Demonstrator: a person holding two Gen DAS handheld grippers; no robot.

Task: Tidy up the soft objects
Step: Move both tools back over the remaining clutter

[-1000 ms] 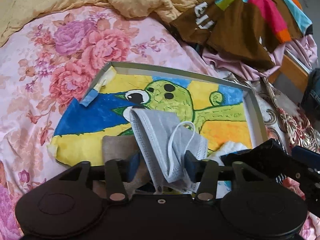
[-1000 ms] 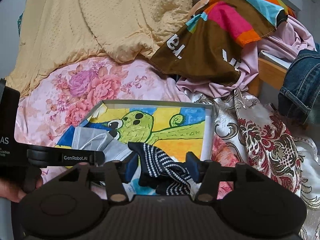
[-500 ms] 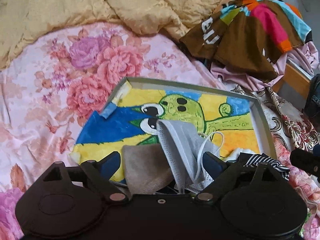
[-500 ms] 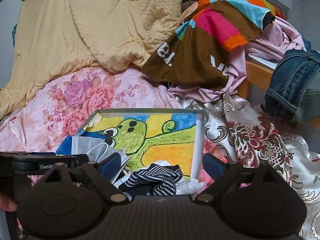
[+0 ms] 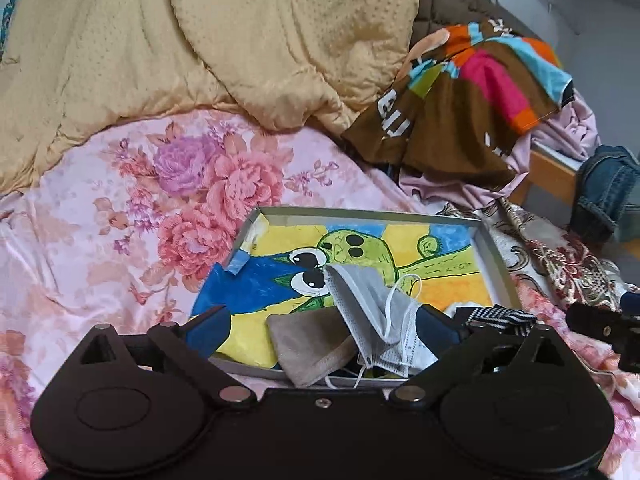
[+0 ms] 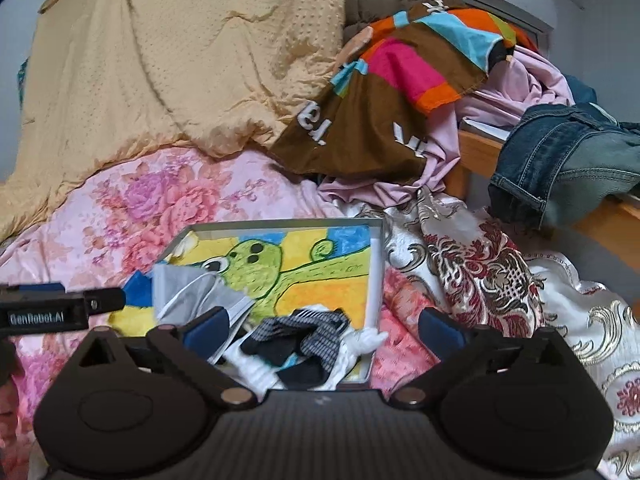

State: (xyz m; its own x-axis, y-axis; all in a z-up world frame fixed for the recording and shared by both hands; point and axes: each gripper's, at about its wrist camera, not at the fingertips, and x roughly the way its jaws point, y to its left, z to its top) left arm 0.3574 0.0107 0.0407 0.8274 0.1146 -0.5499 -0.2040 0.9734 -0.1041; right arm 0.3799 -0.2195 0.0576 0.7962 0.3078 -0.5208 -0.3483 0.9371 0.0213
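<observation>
Both tongs, left (image 5: 322,330) and right (image 6: 324,330), are spreading, empty; the crumpled grey mask (image 5: 372,312) and striped sock (image 6: 308,338) lie in the tray (image 5: 494,256).

Both grippers have let go: the left gripper (image 5: 322,330), a second ago clamped on the grey face mask (image 5: 374,312), is opening, the mask now lying at the tray's (image 5: 494,254) near edge. The right gripper (image 6: 324,330) (also opening) has dropped the striped sock (image 6: 304,336) by the tray's near right corner.
</observation>
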